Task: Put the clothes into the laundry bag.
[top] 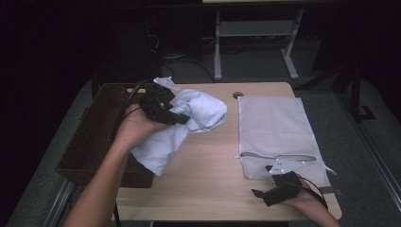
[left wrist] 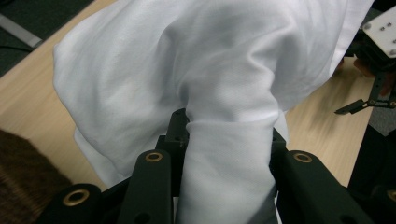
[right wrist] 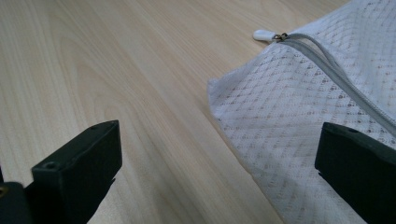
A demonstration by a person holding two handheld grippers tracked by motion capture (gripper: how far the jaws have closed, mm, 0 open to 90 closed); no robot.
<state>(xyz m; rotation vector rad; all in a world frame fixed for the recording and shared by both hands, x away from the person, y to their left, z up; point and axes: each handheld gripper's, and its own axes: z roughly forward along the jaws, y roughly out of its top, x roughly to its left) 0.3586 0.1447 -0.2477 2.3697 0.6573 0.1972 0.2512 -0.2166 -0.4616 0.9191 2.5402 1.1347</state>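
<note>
The white garment (top: 182,127) hangs bunched from the left gripper (top: 176,115), lifted above the wooden table (top: 208,189) between the brown wicker basket (top: 92,142) at the left edge and the white mesh laundry bag (top: 279,137) on the right. In the left gripper view the cloth (left wrist: 205,93) is pinched as a thick fold between the two black jaws, which clamp it near its middle, so the rest drapes loose on both sides; a grip on a gathered bundle keeps the fabric from trailing across the table while it is carried. One corner seems to brush the table near the basket, though the dim high view makes that hard to confirm.

The right gripper (top: 269,191) rests low at the near right of the table, just beside the bag's near corner. Its jaws stand wide apart with nothing between them; in the right gripper view the mesh (right wrist: 299,121) and the zipper pull (right wrist: 267,34) lie just ahead. That placement likely readies it to catch the zipped edge and hold the bag steady or open it for the garment.
</note>
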